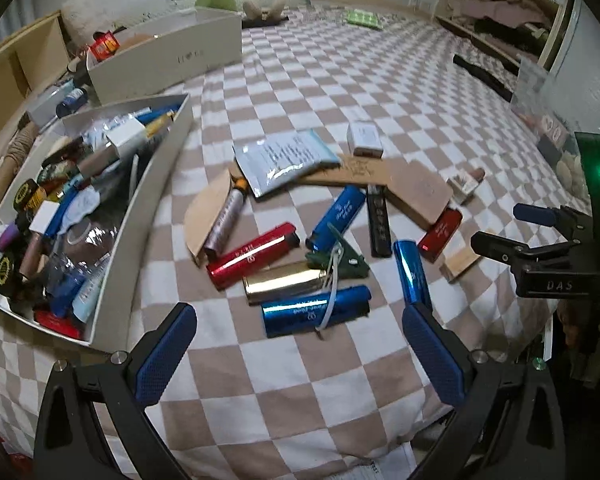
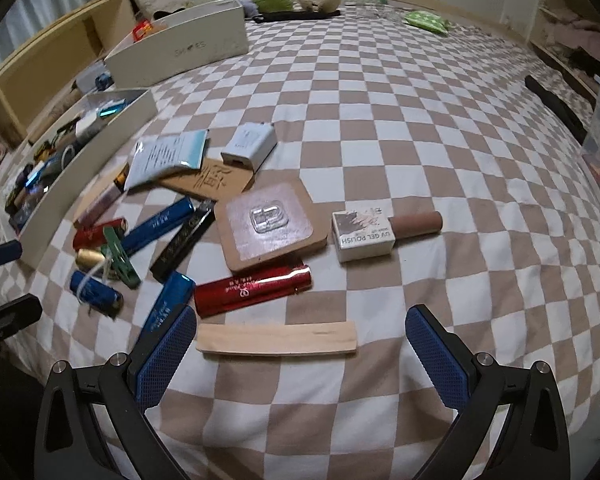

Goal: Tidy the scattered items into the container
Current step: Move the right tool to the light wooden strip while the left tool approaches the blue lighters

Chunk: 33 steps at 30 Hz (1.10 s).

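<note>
Each claw (image 1: 298,350) (image 2: 300,354) has black arms, silver screws and blue textured pads (image 1: 162,354).

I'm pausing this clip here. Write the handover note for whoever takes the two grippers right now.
Left gripper: open, empty, hovering over the blue lighter with the white tie.
Right gripper: open, empty, with the wooden stick lying between its fingers.
Container: at the left, already holding many items.
Left on the checkered bedspread: red lighter, gold lighter, green clip, gel polish bottle, white charger, foil sachet, cardboard pieces.
Suggest the stick next.
</note>
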Tool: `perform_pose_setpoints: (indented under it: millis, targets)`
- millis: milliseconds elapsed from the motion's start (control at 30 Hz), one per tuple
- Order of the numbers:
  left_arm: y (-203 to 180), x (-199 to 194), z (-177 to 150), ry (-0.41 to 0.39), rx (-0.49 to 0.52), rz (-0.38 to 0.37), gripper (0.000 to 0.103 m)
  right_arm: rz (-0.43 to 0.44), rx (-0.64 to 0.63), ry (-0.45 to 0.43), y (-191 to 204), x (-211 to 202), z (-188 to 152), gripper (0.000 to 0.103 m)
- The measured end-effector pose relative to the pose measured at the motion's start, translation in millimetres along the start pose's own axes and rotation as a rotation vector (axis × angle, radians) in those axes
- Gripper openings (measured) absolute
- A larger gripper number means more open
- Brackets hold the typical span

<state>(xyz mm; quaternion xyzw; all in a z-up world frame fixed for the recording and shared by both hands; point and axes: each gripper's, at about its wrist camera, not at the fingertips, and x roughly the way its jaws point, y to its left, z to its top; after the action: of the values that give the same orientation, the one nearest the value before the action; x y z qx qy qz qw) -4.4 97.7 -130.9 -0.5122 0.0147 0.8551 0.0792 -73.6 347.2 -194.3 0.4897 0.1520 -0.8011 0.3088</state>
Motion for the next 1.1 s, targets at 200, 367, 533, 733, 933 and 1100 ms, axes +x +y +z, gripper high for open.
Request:
perform_pose_setpoints:
  millis: [200, 367, 533, 733, 933, 1100]
  targets:
    - [-2.7, 2.8, -0.8, 0.015, -0.026, -0.001, 0.103, 0.040, 0.009, -0.008, -8.3, 3.4, -6.9, 0.103]
    - [-10.6, 12.4, -3.2, 0.031, -0.011, 0.000, 0.103, 0.084, 0.003, -0.005, -9.2, 11.3, -11.9, 0.103]
    - [-14.5, 19.4, -2.0, 0.052, 0.003, -0.003, 0.103, 0.096, -0.026, 0.025, -1.2, 22.9, -17.1, 0.103]
    - [-9.5, 27.9, -2.5, 0.079, -0.020, -0.001, 0.103, 0.096, -0.040, 0.024, 7.1, 20.6, -17.4, 0.103]
    - [-7.2, 35.1, -5.3, 0.107, -0.034, 0.002, 0.103, 0.054, -0.038, 0.045, 8.1, 26.9, -18.1, 0.103]
    - [-4.1, 39.2, -6.1, 0.120, -0.048, 0.005, 0.103, 0.044, -0.024, 0.071, 7.8, 27.6, -16.9, 0.103]
